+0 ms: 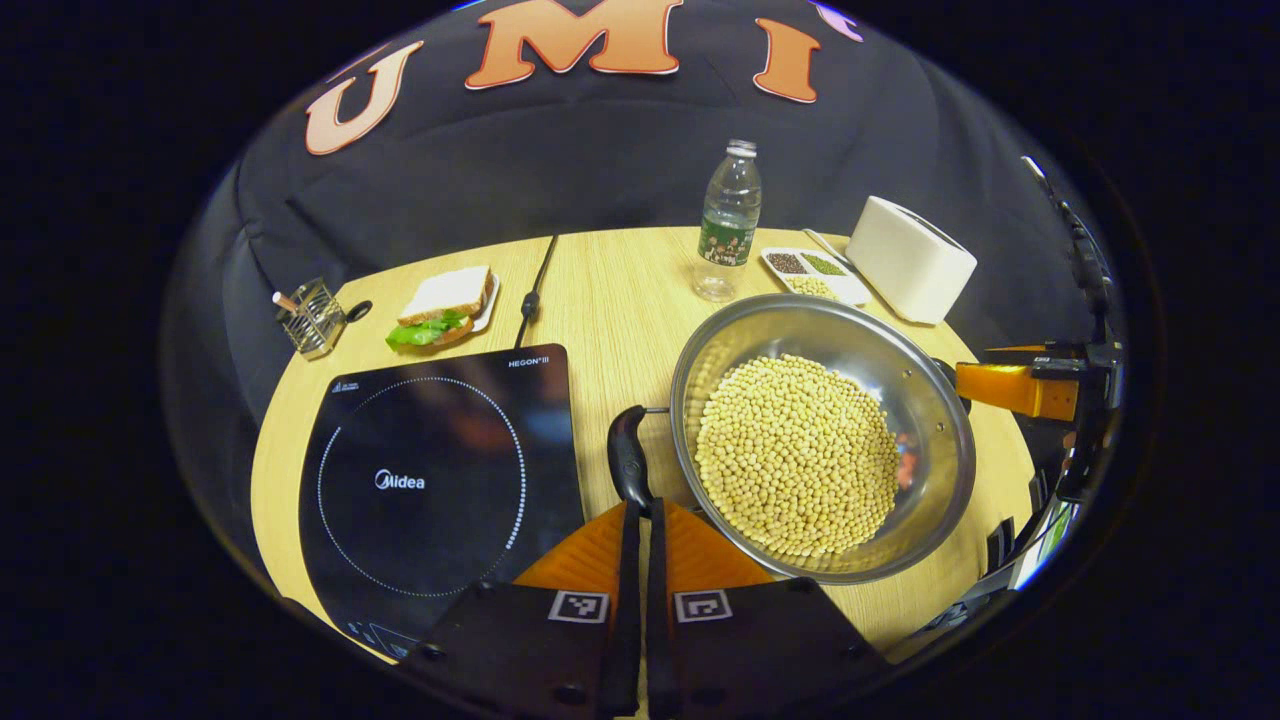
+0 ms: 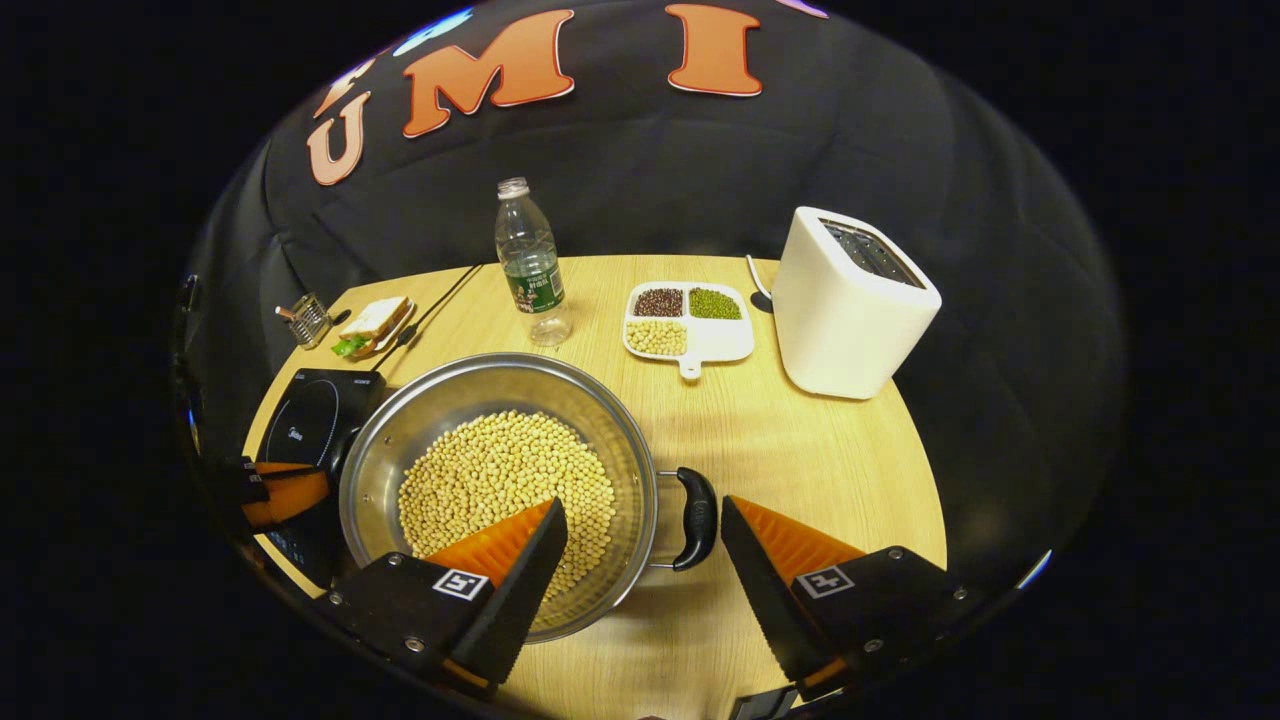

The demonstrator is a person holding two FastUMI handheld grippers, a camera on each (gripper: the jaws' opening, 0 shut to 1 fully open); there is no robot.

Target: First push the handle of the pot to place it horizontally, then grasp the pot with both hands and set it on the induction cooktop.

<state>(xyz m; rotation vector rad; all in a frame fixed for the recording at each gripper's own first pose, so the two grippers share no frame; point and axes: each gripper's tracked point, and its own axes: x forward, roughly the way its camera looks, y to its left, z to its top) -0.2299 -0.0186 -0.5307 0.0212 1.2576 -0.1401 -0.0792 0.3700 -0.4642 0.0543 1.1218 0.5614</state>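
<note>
My left gripper is closed, fingers nearly together, tips right at the near end of the pot's black handle, though I can't tell if it's actually pinching it. The steel pot of soybeans sits on the tabletop just ahead and right of that gripper, with the induction cooktop ahead-left, beside the pot. My right gripper is wide open, one finger over the pot's rim, the other handle sitting between the fingers, untouched.
</note>
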